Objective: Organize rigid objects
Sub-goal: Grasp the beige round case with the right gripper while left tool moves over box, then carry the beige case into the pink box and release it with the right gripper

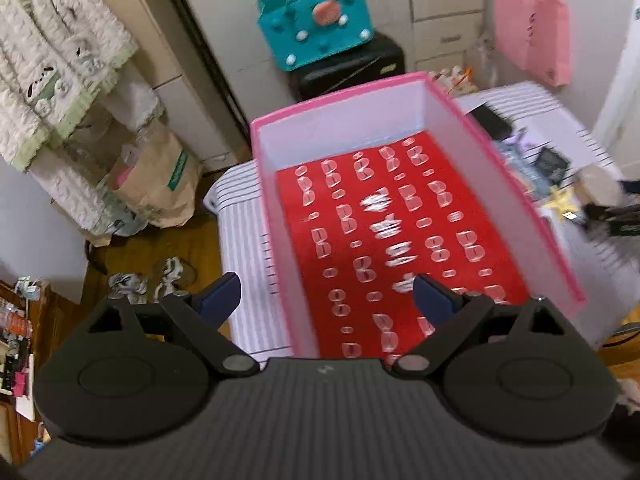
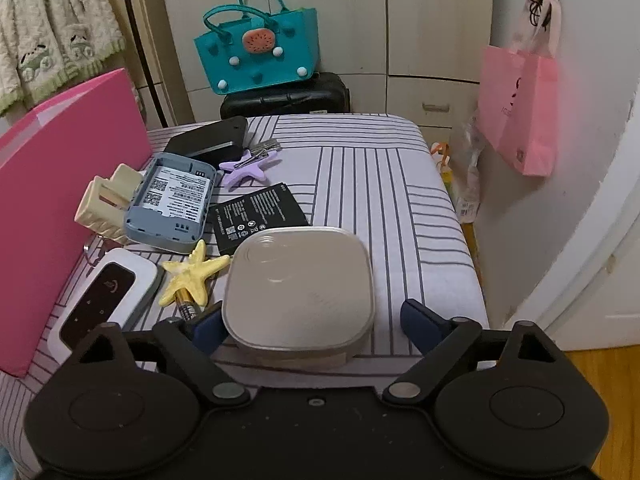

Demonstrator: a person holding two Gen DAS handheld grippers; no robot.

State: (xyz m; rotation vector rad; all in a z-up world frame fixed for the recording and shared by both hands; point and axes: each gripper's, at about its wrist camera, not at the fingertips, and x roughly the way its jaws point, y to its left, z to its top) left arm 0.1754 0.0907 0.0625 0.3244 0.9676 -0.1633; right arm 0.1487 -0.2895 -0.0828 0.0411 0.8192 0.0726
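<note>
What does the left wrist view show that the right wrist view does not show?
Only the left wrist view shows the inside of the pink box: a red lining with white marks and nothing else in it. It also shows the paper bag on the floor.

Only the right wrist view shows the beige square device between the right gripper fingers, the white router, the battery and the purple starfish.

Both show the teal bag, the striped cover, the yellow starfish and the hanging pink bag.
</note>
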